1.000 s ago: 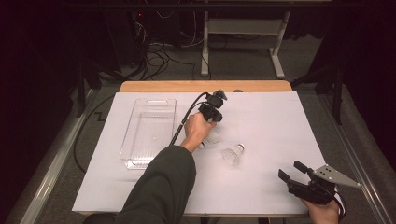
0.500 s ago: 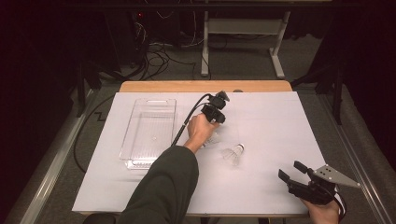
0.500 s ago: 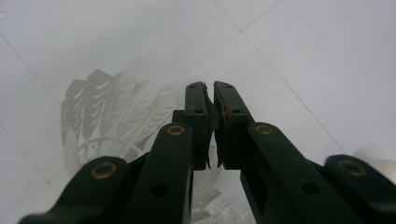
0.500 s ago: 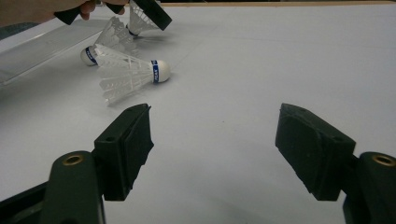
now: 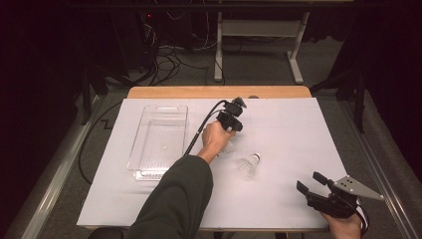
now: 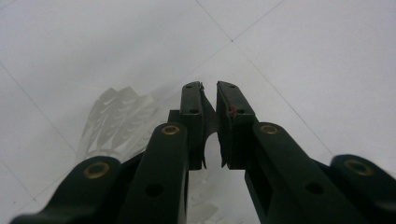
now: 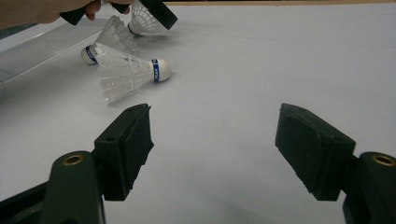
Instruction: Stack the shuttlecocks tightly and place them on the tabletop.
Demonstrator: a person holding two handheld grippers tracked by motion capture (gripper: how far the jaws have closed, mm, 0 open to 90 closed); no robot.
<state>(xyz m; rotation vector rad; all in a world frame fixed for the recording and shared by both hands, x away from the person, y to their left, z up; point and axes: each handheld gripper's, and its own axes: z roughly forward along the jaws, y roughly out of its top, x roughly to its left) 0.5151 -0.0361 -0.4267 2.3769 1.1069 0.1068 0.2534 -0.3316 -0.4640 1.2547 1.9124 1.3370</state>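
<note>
The left gripper [image 5: 230, 130] points down at the white table [image 5: 298, 129]; its jaws have just been opening and now stand a narrow slit apart with nothing pinched, a shuttlecock [image 6: 119, 119] lying just beside and under them. A second shuttlecock [image 5: 249, 163] lies nearby, ahead of the right gripper [image 5: 311, 183], whose jaws are spread wide. A clear tray [image 5: 149, 149] sits beyond the left gripper.

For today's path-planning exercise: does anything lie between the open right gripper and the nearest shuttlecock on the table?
Nothing visible does. Only bare white table lies between the right gripper and the shuttlecock, which lies on its side, cork end towards the open stretch.
</note>
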